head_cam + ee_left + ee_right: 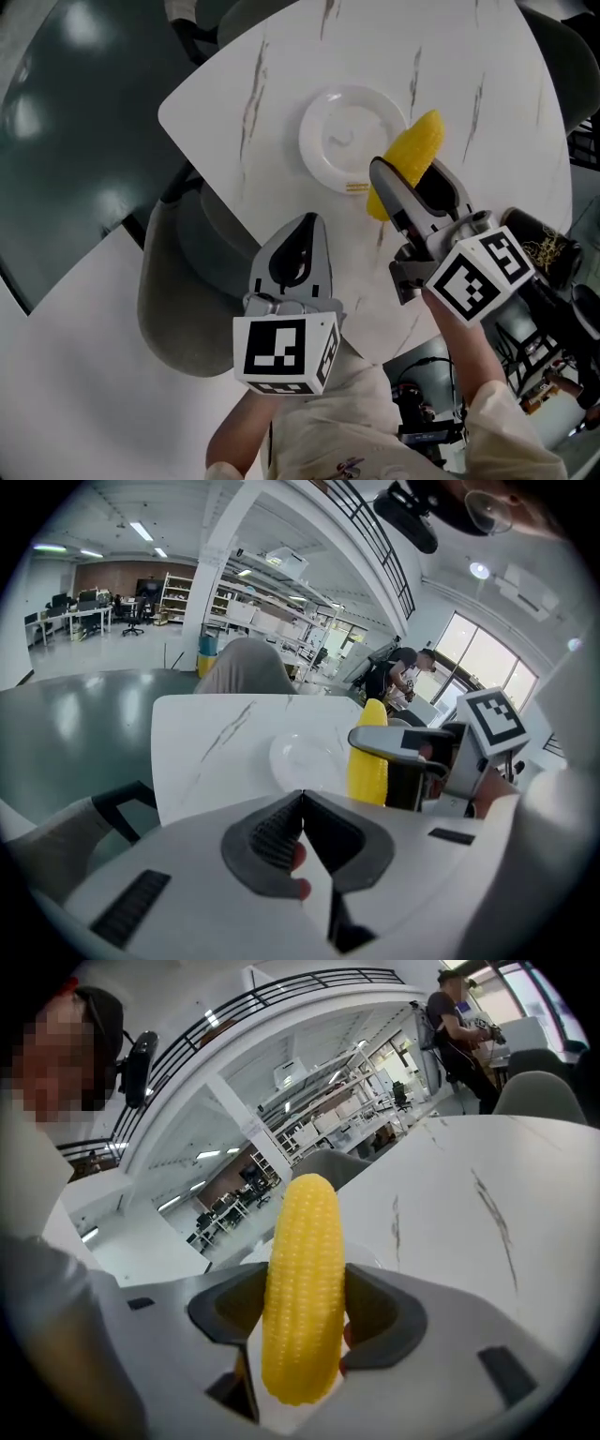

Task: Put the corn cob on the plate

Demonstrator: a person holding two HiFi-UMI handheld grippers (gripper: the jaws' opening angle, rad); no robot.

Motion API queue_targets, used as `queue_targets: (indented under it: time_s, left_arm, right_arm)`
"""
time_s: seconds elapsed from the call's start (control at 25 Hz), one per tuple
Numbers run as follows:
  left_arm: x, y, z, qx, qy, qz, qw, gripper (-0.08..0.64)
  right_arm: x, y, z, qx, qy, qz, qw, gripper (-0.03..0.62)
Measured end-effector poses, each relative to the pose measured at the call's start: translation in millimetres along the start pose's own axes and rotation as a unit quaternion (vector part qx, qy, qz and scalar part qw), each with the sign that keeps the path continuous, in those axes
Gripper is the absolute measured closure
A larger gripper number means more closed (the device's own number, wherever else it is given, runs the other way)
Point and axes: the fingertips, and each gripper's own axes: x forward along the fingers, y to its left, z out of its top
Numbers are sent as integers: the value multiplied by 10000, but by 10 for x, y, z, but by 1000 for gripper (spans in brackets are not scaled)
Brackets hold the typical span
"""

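Head view: seen from above, the left gripper (307, 221) is at the near edge of the table (281, 66). The plate (317, 141) lies further in. The corn cob (419, 148) is slanted across the plate's right rim, in the right gripper (411, 176).
Left gripper view: the corn cob (367, 761) stands upright just right of the plate (298, 757). Its lower end is hidden, so I cannot tell if it touches anything.
Right gripper view: the corn cob (302, 1288) covers most of the plate.
Left gripper: jaws together, tips meeting, nothing between them.
Right gripper: jaws clamped on the middle of the cob, one dark pad on each side.
Plate: white, round, glossy, shallow.
Corn cob: yellow, with regular rows of small kernels and a rounded tip.
Table: white, marble-like, with thin grey veins and a rounded corner.
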Motion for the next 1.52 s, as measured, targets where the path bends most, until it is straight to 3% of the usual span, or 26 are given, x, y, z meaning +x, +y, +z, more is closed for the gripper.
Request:
queue_targets:
  time_s: [0.4, 0.92, 1.2, 1.36, 1.52]
  left_arm:
    - [49, 143, -45, -97, 45, 82, 9999, 552]
    - [162, 104, -25, -162, 139, -62, 9998, 552]
    - [136, 116, 12, -198, 96, -53, 9997, 552]
    - [101, 94, 10, -202, 91, -59, 9997, 552]
    - [53, 35, 11, -201, 94, -80, 9997, 552]
  right_arm:
    - [227, -42, -138, -503, 120, -378, 9979, 345]
    - [445, -55, -57, -1010, 473, -534, 9923, 345]
    - [464, -26, -83, -1223, 359, -525, 9905, 345]
    - [421, 63, 102, -1579, 90, -598, 9856, 345]
    - [350, 154, 227, -1607, -73, -522, 9856, 346]
